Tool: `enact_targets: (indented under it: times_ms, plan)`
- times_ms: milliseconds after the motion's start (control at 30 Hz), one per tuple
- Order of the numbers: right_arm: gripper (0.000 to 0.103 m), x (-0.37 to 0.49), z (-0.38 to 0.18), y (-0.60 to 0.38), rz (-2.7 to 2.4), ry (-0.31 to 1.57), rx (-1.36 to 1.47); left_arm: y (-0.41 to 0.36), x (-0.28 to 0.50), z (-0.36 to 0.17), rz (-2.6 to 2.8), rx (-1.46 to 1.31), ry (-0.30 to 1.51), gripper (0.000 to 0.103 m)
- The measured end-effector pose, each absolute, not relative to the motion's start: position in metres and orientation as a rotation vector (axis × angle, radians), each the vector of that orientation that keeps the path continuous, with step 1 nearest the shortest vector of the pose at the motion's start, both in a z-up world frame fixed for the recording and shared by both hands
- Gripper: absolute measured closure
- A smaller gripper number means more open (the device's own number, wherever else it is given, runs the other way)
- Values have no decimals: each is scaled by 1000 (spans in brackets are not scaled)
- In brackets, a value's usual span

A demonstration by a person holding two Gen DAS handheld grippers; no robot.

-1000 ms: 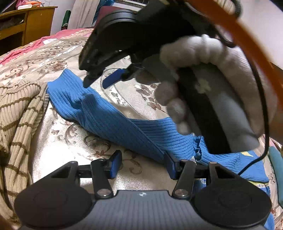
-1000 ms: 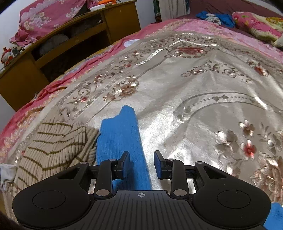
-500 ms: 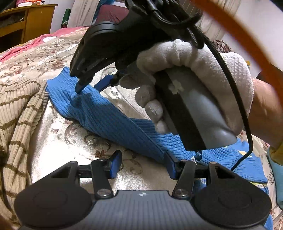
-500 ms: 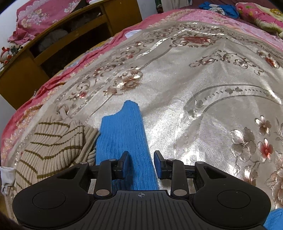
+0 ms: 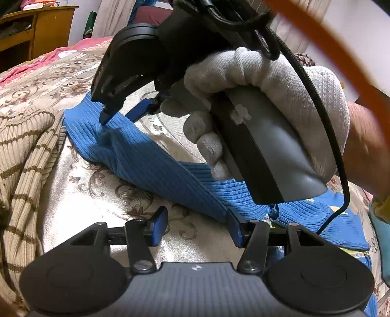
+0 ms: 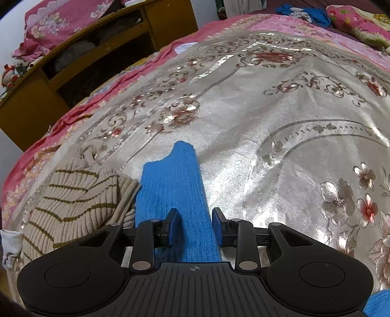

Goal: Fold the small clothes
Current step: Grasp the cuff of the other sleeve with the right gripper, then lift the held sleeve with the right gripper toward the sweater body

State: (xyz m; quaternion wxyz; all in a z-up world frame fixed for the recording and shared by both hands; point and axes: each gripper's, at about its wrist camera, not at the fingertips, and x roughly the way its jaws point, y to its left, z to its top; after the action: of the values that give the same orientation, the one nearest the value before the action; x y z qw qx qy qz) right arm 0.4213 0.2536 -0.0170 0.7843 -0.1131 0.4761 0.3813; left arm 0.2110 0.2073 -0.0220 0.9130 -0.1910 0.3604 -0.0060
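Right gripper (image 5: 126,114) has dropped onto the blue sweater (image 5: 156,168) sleeve, centre-left of frame; jaws narrow, gripping nothing yet. Left gripper (image 5: 197,226) half-open, empty. Sleeve fold imminent.

This is a bedroom in a home: the work surface is a bed spread with a shiny silver-beige floral bedcover (image 6: 243,136) laid over a pink flowered sheet (image 6: 80,114) that shows along its far and left edges. To the far left stands a low wooden shelf unit (image 6: 80,65) with a folded pink quilt (image 6: 61,19) on top, and at the far right corner lie a flowered pillow (image 6: 355,22) and loose clothes (image 6: 302,12). Knitwear lies on the cover, a beige striped sweater (image 6: 73,195) at the near left beside a blue ribbed garment (image 6: 175,185).
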Motion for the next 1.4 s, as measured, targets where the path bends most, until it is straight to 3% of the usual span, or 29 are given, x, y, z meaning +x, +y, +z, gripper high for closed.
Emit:
enact_targets:
  times_ms: [200, 767, 1400]
  plan:
    - [79, 418, -15, 257, 852, 1012, -250, 207, 211, -22, -13, -394, 742, 45]
    - [77, 426, -3, 254, 877, 1012, -144, 207, 211, -23, -14, -397, 742, 45]
    - [74, 437, -30, 278, 832, 1031, -188, 207, 212, -25, -23, -406, 741, 45]
